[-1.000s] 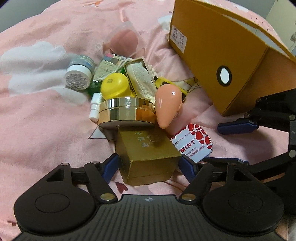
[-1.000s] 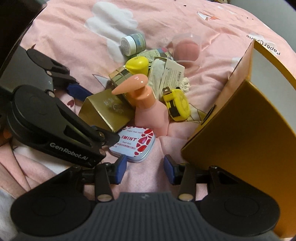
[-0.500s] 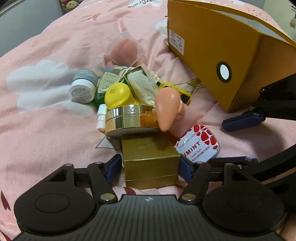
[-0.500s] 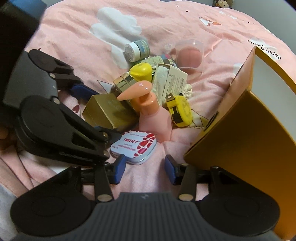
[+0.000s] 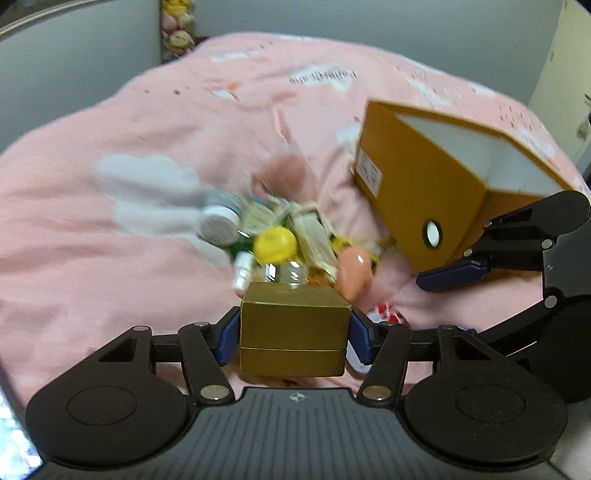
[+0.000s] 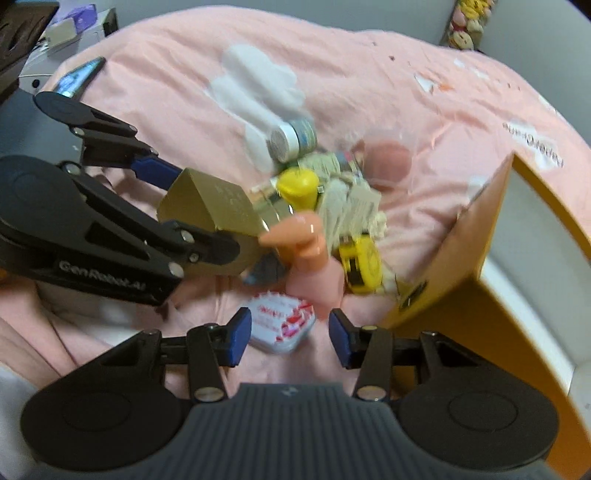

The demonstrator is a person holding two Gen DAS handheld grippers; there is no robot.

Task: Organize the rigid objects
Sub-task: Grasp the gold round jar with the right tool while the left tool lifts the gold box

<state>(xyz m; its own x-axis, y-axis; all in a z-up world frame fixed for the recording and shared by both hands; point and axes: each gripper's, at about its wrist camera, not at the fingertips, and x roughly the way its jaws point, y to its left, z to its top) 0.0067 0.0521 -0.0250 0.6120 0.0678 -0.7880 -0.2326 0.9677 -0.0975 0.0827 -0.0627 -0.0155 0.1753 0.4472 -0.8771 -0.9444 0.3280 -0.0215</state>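
Lifted off the pink bed (image 5: 92,221), the square gold cardboard box (image 5: 293,332) sits between the left gripper's (image 5: 293,334) closing fingers, while the right gripper's (image 6: 284,338) fingers gape empty.

Glossy gold box (image 5: 293,325), matt pink cloth bedsheet (image 5: 110,266).

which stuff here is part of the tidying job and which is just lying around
Job: gold box, jaws closing on it in the left tool; orange box; mint tin; pink pump bottle; yellow tape measure; small jar.

Lying about: plush toys; pink bedspread.
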